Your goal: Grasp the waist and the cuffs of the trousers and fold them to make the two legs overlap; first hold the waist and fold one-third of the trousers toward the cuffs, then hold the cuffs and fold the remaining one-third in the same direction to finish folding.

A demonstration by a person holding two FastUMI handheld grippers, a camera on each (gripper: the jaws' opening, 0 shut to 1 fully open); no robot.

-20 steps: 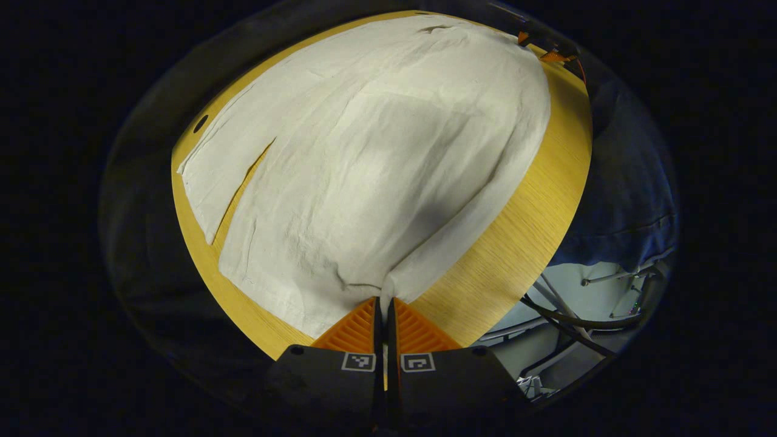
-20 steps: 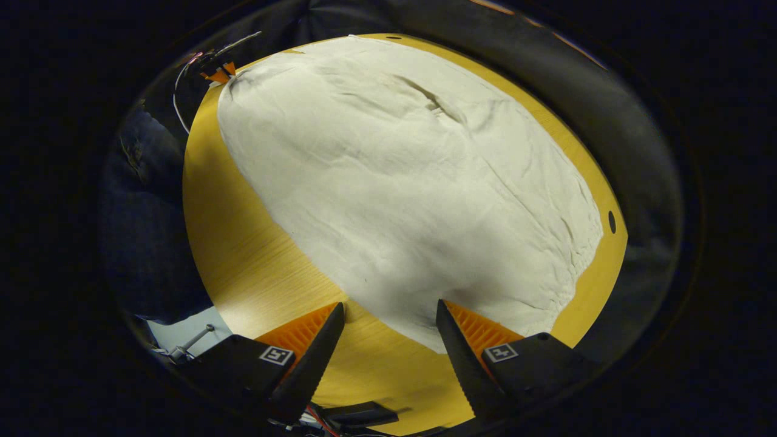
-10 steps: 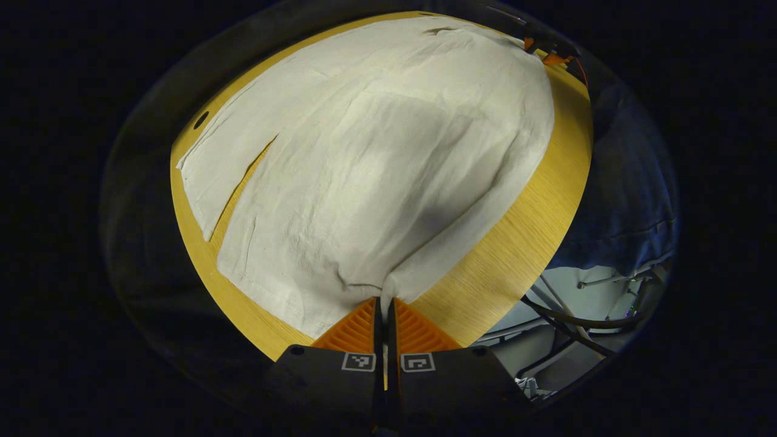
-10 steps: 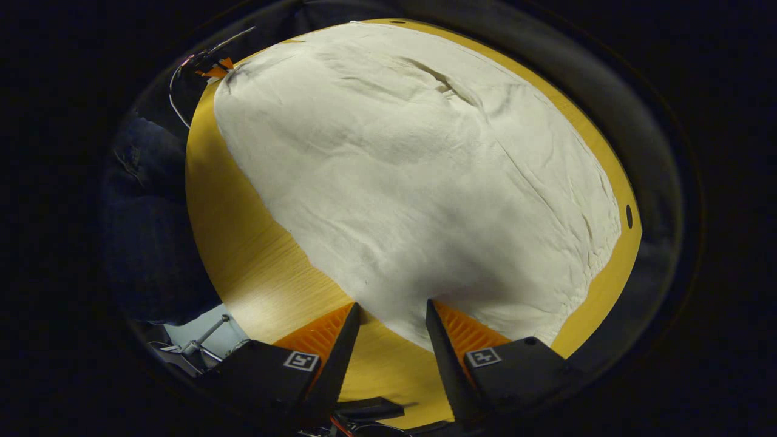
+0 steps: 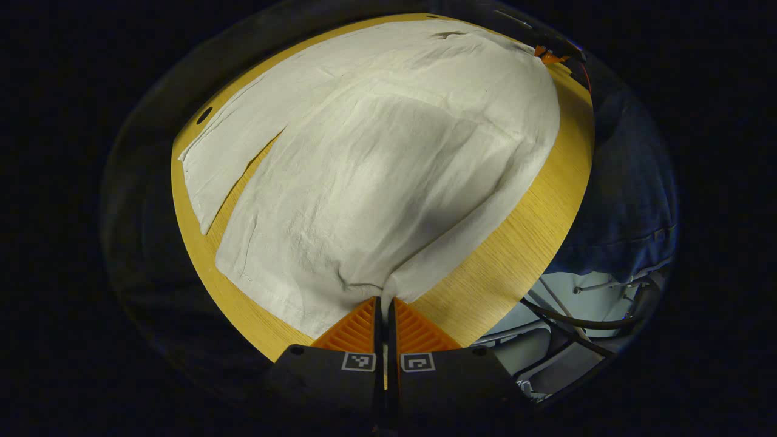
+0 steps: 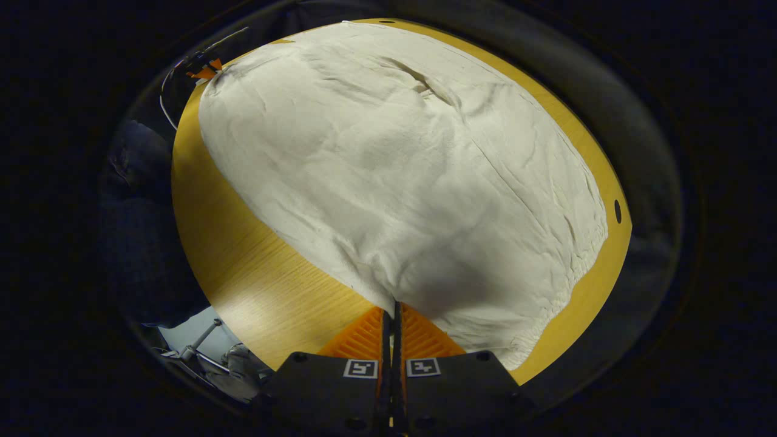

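Cream trousers lie spread flat on a yellow wooden table, the two legs side by side with a narrow gap between them near the cuffs. My left gripper is shut on the near corner of the closer leg's cuff. In the right gripper view the trousers reach to the gathered waistband at the right. My right gripper is shut on the near corner of the waist. Each gripper appears small at the far end of the cloth in the other's view: the right gripper, the left gripper.
A person in dark blue clothing stands along the table's near edge. Metal legs and cables lie on the pale floor below. The tabletop has a small dark hole by the cuffs and another hole by the waist.
My right gripper moved forward and went from open to shut on the waist's near corner. The left gripper stayed shut on the cuff and hardly moved.
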